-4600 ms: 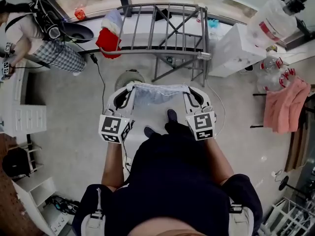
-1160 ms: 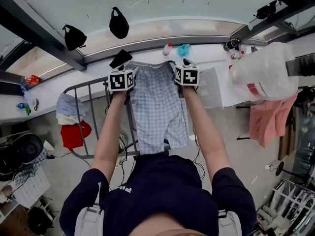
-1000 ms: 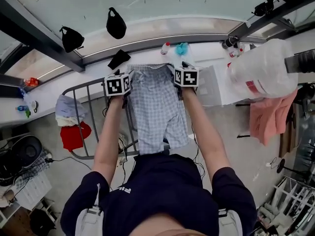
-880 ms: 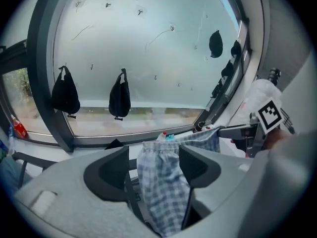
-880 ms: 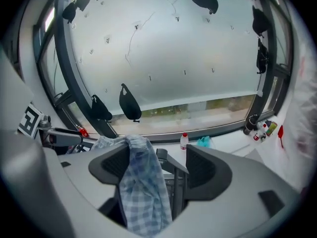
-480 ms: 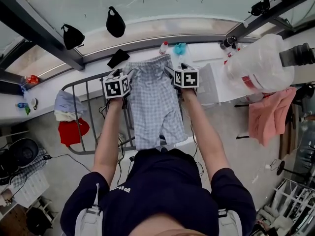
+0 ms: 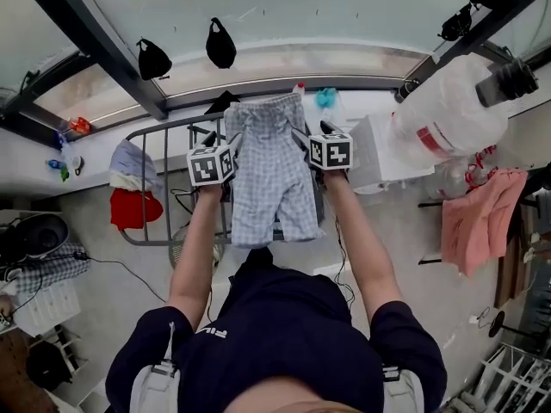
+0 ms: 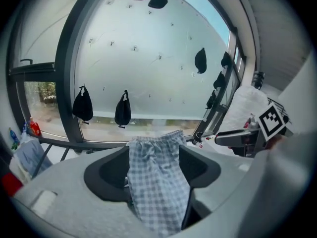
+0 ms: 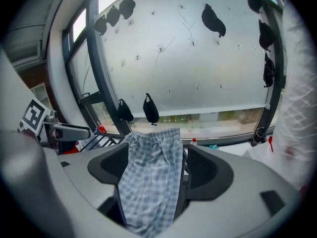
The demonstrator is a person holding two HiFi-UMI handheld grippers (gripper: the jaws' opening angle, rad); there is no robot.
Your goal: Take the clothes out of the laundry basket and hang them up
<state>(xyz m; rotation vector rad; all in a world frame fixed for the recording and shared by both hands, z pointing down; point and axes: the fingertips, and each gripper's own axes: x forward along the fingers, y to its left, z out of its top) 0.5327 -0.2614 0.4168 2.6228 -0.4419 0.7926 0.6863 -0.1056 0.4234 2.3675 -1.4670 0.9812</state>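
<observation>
Checked shorts drape over the drying rack in the head view; the left tool and right tool have drawn back from the waistband.

Left gripper view: jaws apart, fabric loose between them.

Right gripper view: jaws have just been opening, cloth unpinched. This garment looks hung.

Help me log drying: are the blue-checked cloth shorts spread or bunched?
Spread: the blue-checked cloth shorts lie lengthwise over the grey metal rack, waistband farthest.
</observation>
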